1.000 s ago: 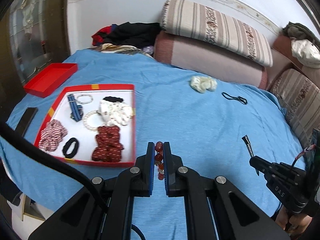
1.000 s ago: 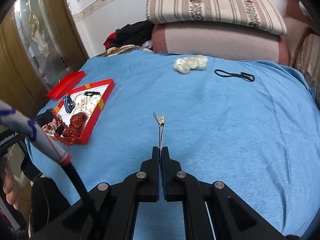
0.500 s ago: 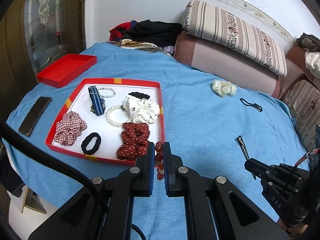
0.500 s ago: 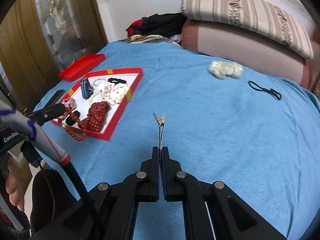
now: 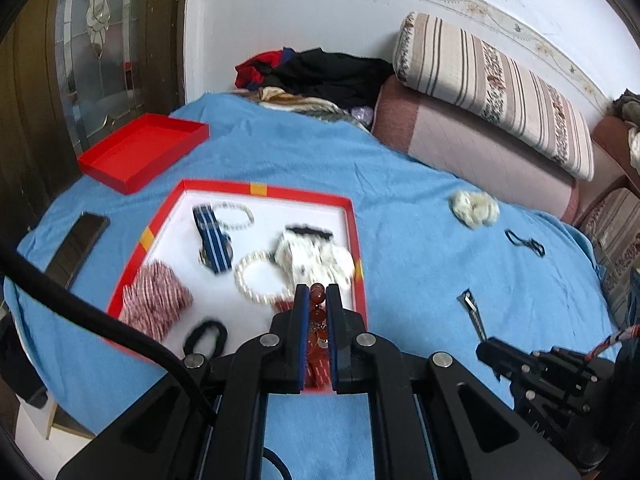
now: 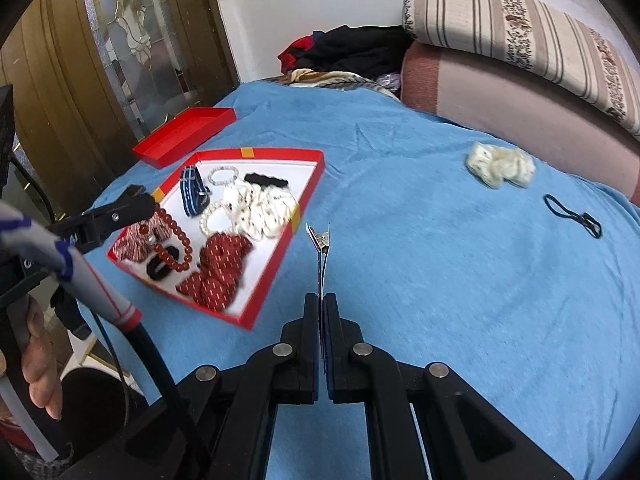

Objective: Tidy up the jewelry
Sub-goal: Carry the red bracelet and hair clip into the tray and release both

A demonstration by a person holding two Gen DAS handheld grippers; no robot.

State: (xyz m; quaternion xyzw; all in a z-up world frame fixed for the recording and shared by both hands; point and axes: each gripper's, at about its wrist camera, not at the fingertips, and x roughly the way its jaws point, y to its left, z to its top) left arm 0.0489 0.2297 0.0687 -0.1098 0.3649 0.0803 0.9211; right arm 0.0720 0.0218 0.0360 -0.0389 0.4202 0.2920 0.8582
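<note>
My left gripper (image 5: 317,294) is shut on a red bead bracelet (image 5: 317,300), which hangs over the red-rimmed white tray (image 5: 264,191); from the right wrist view the bracelet (image 6: 176,236) dangles from the left gripper (image 6: 138,202) above the tray (image 6: 280,154). The tray holds scrunchies, a pearl bracelet (image 5: 256,280), a blue striped strap (image 5: 212,240) and a black hair tie (image 5: 204,336). My right gripper (image 6: 322,304) is shut on a silver hair clip (image 6: 321,252), held above the blue bedspread right of the tray.
A red box lid (image 5: 144,152) lies behind the tray and a black phone (image 5: 78,244) to its left. A cream scrunchie (image 6: 500,164) and a black hair tie (image 6: 572,210) lie on the bedspread at right. Pillows and clothes line the far edge.
My left gripper has moved left and forward with the bead bracelet, from beside the tray to over it. My right gripper has followed toward the tray, still holding the clip.
</note>
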